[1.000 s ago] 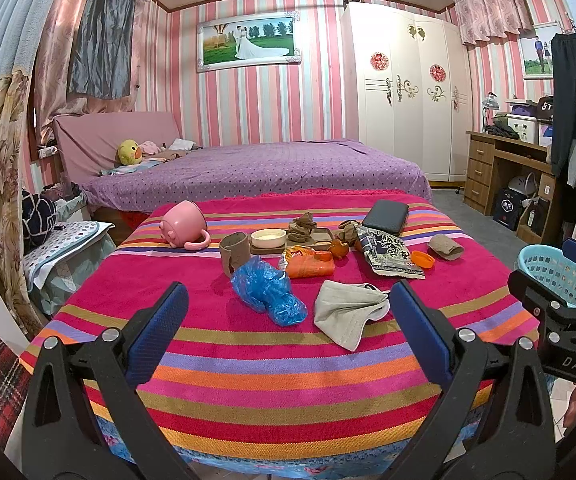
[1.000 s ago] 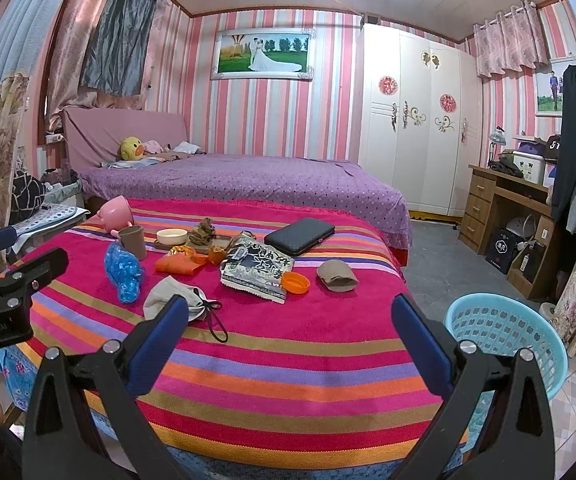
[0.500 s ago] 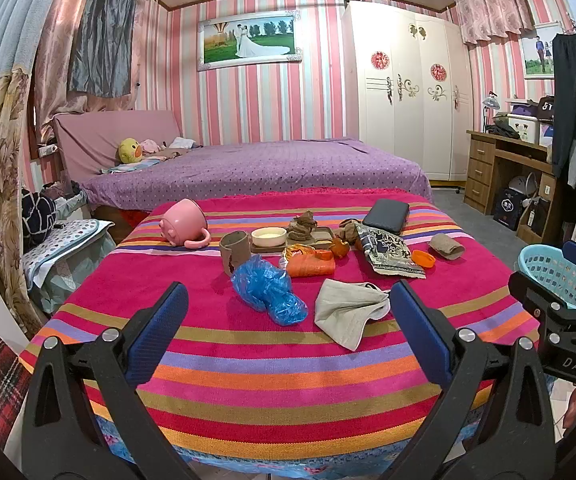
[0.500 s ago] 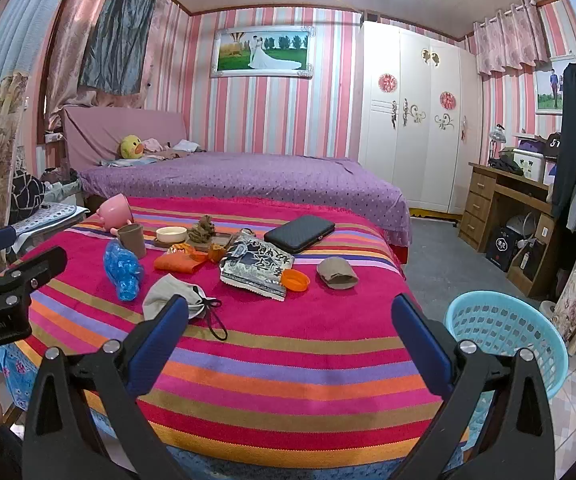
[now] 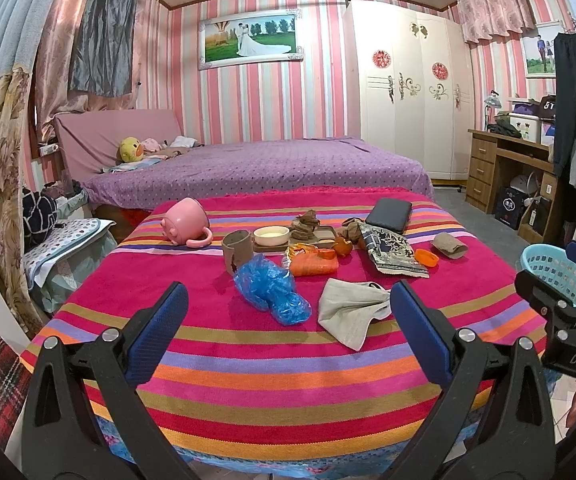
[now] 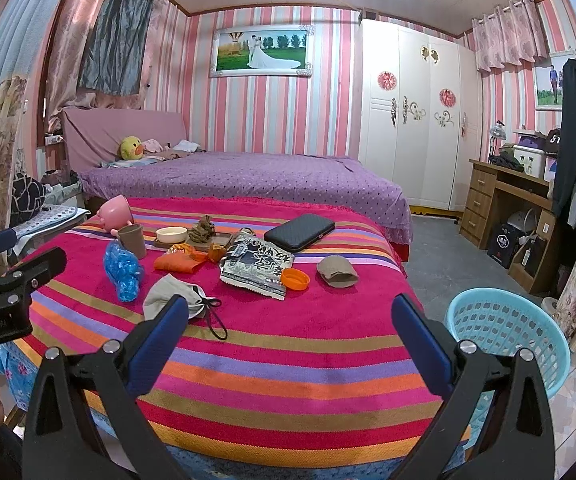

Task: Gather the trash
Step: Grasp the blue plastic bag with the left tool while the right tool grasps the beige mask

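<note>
Two tools hang wide apart and empty at the near edge of the striped desk [image 5: 248,360]: the left tool [image 5: 288,332] and the right tool [image 6: 289,334]. Trash lies mid-desk: a blue plastic bag [image 5: 270,288], a grey face mask [image 5: 351,310], and an orange wrapper [image 5: 311,264]. The blue basket [image 6: 507,332] stands off the desk's right edge. Best to take the nearest soft pieces first, pinching low at a bunched fold, clear of the brown cup [image 5: 236,249].

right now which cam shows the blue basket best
The right wrist view: the blue basket shows its rim and open inside on the floor beside the table. The left wrist view catches only part of it, behind the right gripper.
</note>
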A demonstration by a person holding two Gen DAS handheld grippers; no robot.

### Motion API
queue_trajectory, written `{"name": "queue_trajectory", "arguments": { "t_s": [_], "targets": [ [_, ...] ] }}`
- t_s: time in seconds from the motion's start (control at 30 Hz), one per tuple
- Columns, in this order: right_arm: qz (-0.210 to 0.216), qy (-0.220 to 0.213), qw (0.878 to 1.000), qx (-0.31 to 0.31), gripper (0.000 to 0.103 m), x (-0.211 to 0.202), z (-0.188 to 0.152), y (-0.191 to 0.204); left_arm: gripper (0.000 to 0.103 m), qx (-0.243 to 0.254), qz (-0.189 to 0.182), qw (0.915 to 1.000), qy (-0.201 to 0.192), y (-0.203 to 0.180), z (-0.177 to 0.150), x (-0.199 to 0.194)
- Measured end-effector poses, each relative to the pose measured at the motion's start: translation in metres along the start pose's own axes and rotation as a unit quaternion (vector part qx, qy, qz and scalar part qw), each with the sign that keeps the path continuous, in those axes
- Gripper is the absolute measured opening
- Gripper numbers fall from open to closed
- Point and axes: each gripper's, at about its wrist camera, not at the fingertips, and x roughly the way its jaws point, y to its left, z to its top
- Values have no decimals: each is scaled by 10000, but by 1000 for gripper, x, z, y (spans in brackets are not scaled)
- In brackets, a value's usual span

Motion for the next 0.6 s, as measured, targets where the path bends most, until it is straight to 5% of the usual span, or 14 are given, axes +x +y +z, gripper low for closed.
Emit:
{"name": "queue_trajectory", "arguments": {
  "t_s": [0.3,0.6],
  "targets": [
    [-149,133,9998,60,99,21,18,-11,98,8,101,9998,197,14,14,22],
    [-383,342,9987,-78,99,77,53,-14,98,25,-157,9975,685,26,19,97]
  ]
}}
